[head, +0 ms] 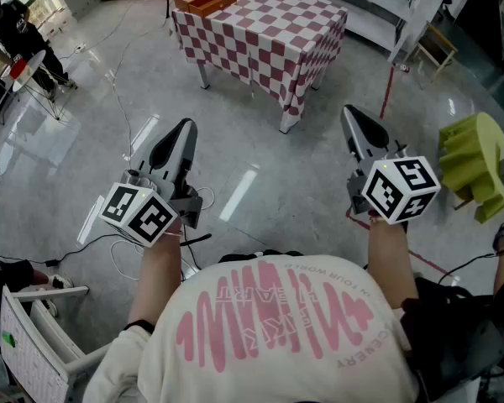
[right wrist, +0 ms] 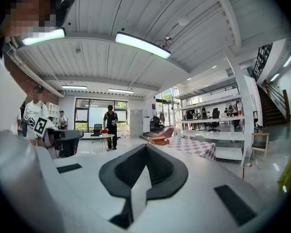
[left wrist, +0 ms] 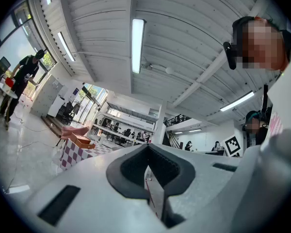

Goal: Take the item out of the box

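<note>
Shirt (head: pixel 277 326) at the head view's bottom edge; left gripper (head: pixel 183 128) and right gripper (head: pixel 355 117) are held out front, both clenched on nothing. Orange box (head: pixel 206 1) is on the checked table's (head: pixel 269 40) far-left corner, well apart, item not visible.
Left gripper view: jaws together, box (left wrist: pixel 80 141) left of their line.
Right gripper view: jaws together, box (right wrist: pixel 160 141) nearly dead ahead.
Left looks nearer.

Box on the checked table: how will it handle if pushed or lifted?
The box looks like shallow cardboard, so it is probably light, with walls that may flex in a pinch. It sits on a draped tablecloth, so a push may bunch the cloth rather than slide the box. It is near a corner, so a shove could tip it off.
</note>
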A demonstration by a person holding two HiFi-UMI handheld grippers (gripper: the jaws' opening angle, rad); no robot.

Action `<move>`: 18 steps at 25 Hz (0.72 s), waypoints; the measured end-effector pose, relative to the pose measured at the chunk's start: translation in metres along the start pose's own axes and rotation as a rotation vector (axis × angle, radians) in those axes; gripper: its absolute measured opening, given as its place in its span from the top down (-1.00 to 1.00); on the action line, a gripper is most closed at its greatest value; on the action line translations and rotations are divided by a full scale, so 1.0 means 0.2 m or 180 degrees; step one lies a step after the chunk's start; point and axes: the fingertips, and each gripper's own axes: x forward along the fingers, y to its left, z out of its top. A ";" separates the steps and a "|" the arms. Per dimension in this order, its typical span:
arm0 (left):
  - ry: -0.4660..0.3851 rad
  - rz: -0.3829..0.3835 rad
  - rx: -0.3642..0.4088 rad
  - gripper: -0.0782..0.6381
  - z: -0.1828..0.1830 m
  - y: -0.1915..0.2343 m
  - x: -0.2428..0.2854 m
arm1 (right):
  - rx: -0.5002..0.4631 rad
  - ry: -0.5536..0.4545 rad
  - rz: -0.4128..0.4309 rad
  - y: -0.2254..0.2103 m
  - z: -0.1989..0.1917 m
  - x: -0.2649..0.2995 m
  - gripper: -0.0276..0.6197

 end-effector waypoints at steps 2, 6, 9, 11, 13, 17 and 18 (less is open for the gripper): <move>0.0007 -0.0006 0.0007 0.76 0.11 0.41 0.01 | -0.0003 0.0009 -0.0002 0.17 0.02 0.39 0.90; 0.0011 -0.0014 0.0005 0.76 0.26 0.68 -0.05 | -0.0011 0.0034 -0.0022 0.37 0.09 0.62 0.90; 0.0024 -0.0013 0.0004 0.76 0.26 0.71 -0.01 | 0.0002 0.0057 -0.0021 0.34 0.08 0.67 0.90; 0.0025 -0.0011 0.0014 0.76 0.23 0.79 0.05 | 0.0015 0.0053 -0.0023 0.30 0.05 0.75 0.90; -0.0034 -0.0012 0.0042 0.76 0.23 0.84 0.07 | 0.0026 0.0026 -0.0036 0.28 0.04 0.80 0.90; -0.0095 -0.0079 0.0051 0.76 0.26 0.90 0.08 | 0.0057 -0.0045 -0.0072 0.28 0.06 0.85 0.90; -0.0061 -0.0116 0.0049 0.76 0.27 0.92 0.09 | 0.0066 -0.0059 -0.0097 0.27 0.06 0.86 0.90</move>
